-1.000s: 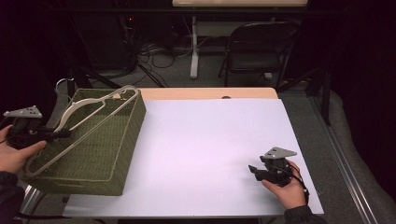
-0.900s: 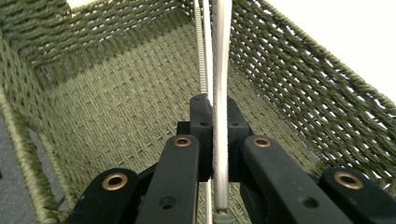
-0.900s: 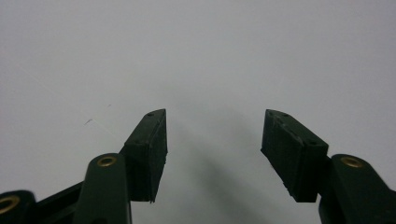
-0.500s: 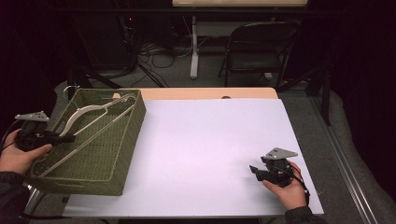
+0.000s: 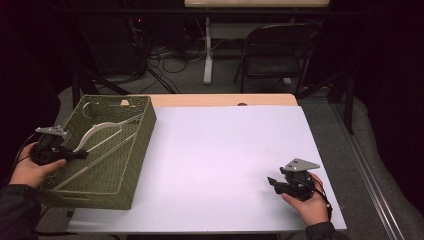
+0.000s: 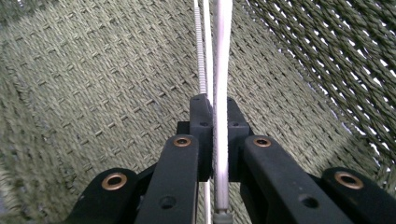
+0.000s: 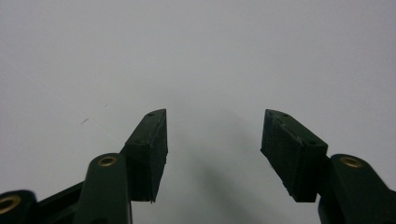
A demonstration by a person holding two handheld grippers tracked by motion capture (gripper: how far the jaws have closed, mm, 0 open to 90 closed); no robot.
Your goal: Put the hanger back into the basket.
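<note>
My left gripper [image 5: 75, 155] is clamped on a white hanger [image 6: 221, 93] inside the green woven basket [image 5: 137, 150] at the tabletop's [image 5: 225, 160] left edge; I judge it wise to lay the hanger flat before letting go. My right gripper [image 7: 212, 154] rests spread and empty over bare tabletop.
</note>
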